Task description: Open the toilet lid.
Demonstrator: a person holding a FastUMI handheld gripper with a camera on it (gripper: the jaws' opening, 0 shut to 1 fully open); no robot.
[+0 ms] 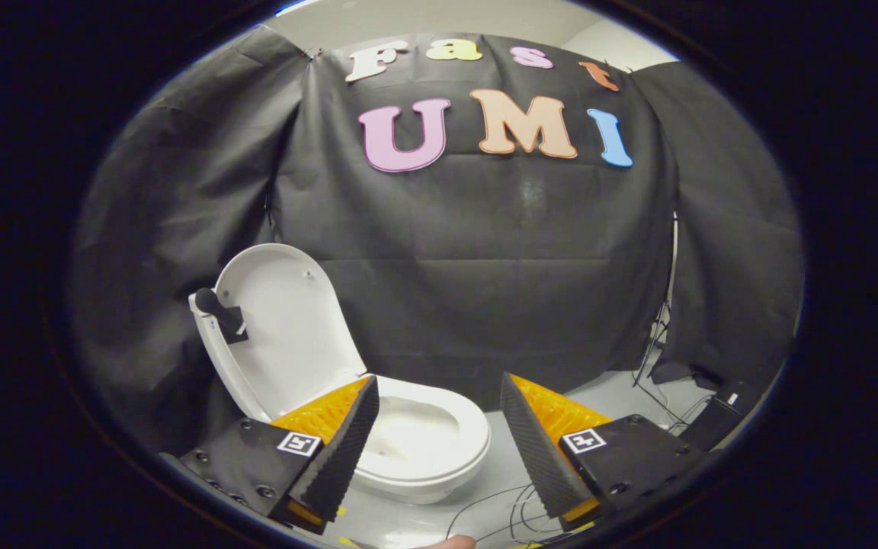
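The gripper (439, 427) is spread wide, its fingers (344, 450) holding nothing. Just beyond them the toilet (416, 450) stands on the pale floor (614, 396) against the black cloth wall. Its lid (286, 328) is raised upright, with a black handle (214, 306) on its edge. Thin cables (500, 511) lie on the floor near the right finger.

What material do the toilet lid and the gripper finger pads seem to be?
Lid, raised upright: probably glossy white plastic, smooth with soft highlights. Finger pads: likely matte black rubber, finely ribbed, though foam is possible. The gripper is open, holding nothing.
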